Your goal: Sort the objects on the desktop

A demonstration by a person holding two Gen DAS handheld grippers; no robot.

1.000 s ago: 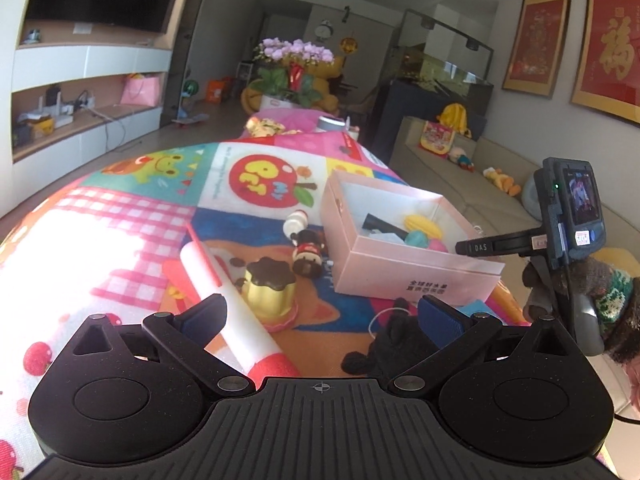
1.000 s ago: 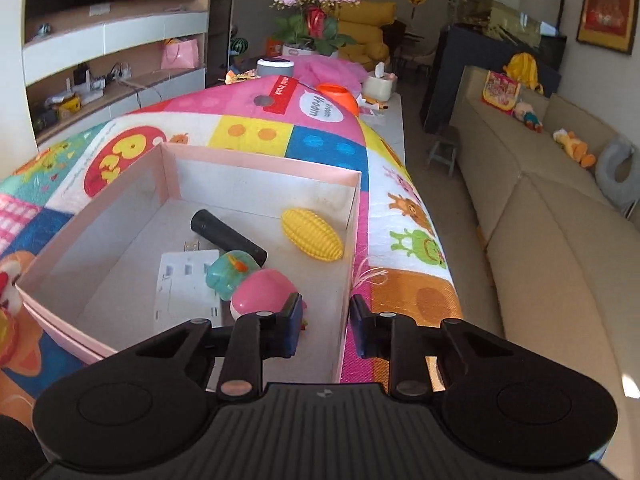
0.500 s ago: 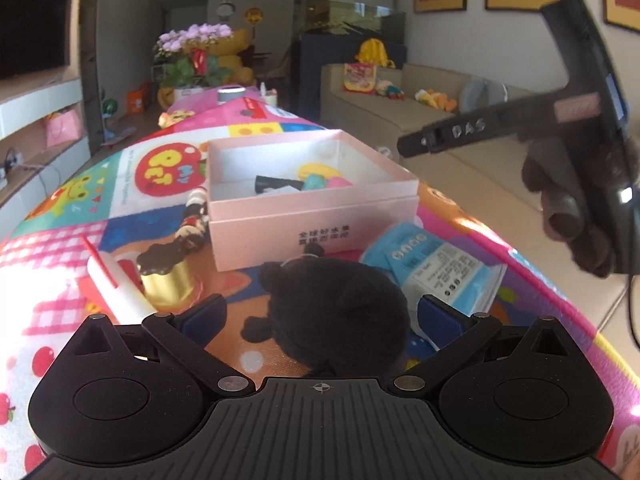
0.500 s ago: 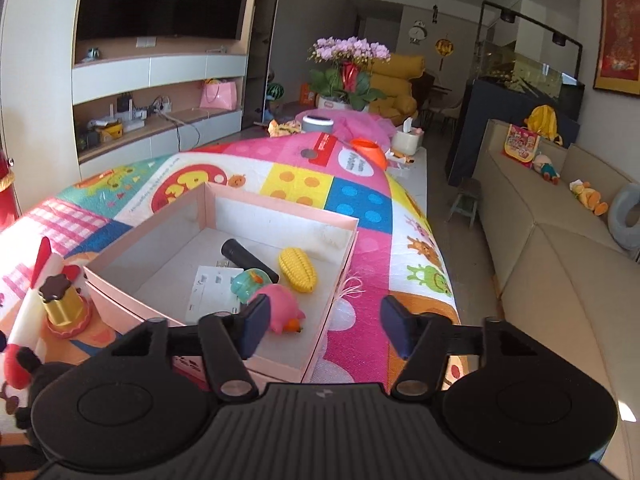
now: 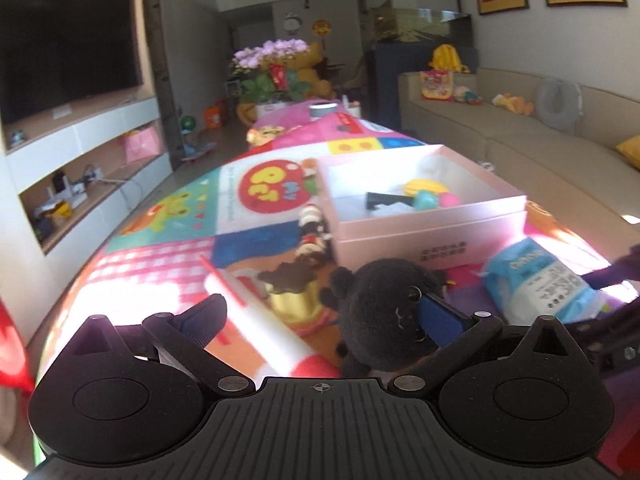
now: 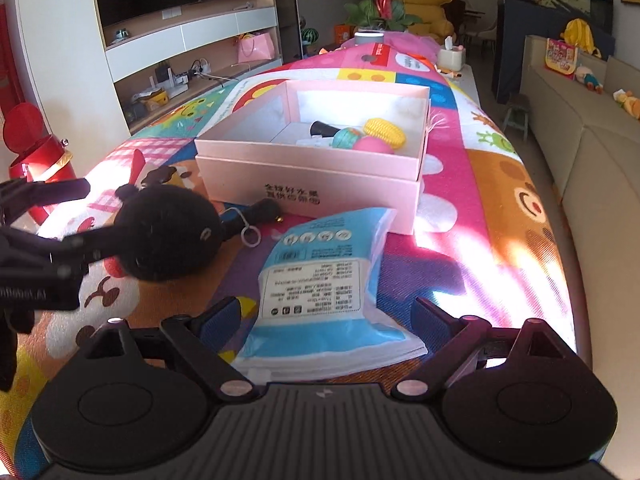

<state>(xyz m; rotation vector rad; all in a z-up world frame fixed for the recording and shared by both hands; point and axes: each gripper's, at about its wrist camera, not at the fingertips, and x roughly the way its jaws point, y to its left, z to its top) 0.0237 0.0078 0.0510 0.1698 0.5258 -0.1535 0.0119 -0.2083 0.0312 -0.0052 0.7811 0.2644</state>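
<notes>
1. The left gripper (image 5: 320, 320) is open wide, with the black plush (image 5: 384, 312) touching its right finger.
2. The right gripper (image 6: 326, 316) is open wide around the blue pack (image 6: 320, 276).
3. The pink box (image 6: 320, 164) sits at 12 o'clock, just past both.

Black ribbed gripper housings, silver screws, seemingly blue-padded fingers (image 6: 222, 316)

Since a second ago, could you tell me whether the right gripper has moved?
Yes. The right gripper has pulled back from the pink box: it was over the box's inside, and now hangs open around the blue packet in front of it.
</notes>
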